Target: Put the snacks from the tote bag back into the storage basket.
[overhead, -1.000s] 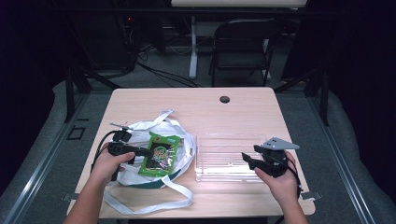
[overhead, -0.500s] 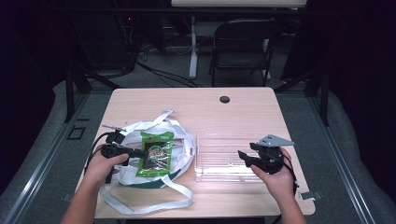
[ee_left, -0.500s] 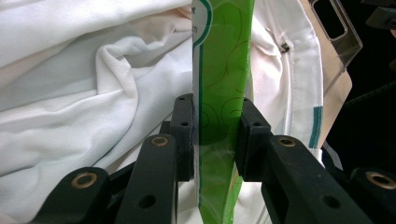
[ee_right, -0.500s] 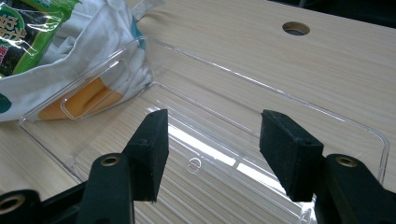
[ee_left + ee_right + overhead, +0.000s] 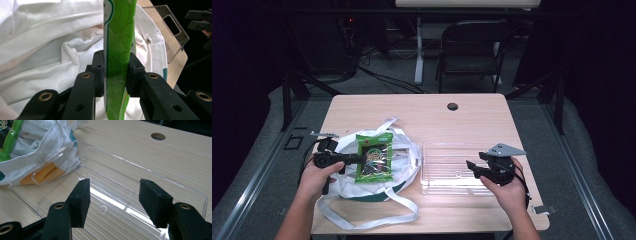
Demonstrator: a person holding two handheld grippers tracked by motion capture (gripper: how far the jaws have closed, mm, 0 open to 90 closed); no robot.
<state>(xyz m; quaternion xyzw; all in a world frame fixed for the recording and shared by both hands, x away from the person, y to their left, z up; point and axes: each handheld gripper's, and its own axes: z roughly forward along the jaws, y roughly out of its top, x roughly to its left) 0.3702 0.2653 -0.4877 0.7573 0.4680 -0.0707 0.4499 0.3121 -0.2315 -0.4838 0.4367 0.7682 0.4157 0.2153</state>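
A green snack packet (image 5: 374, 157) hangs just above the mouth of a white cloth bag (image 5: 404, 159) at the table's left. My left gripper (image 5: 360, 158) is shut on the packet's left edge; in the left gripper view the packet (image 5: 119, 45) stands edge-on between the two black pads (image 5: 98, 67). A clear plastic tray (image 5: 452, 167) lies to the right of the bag. At the tray's right end my right gripper (image 5: 472, 169) stands open; in the right gripper view its jaws (image 5: 113, 195) hover apart over the tray's floor (image 5: 140, 182) with nothing between them.
The bag's long white straps (image 5: 362, 215) trail toward the table's front edge. A round cable hole (image 5: 453, 106) sits near the far edge of the wooden table (image 5: 422, 110). A dark chair (image 5: 472, 50) stands behind the table. Something orange (image 5: 47, 173) shows through the tray's handle end.
My left gripper has drawn the green packet up and a little toward the left, out of the bag. The right gripper has stayed at the tray's right end.
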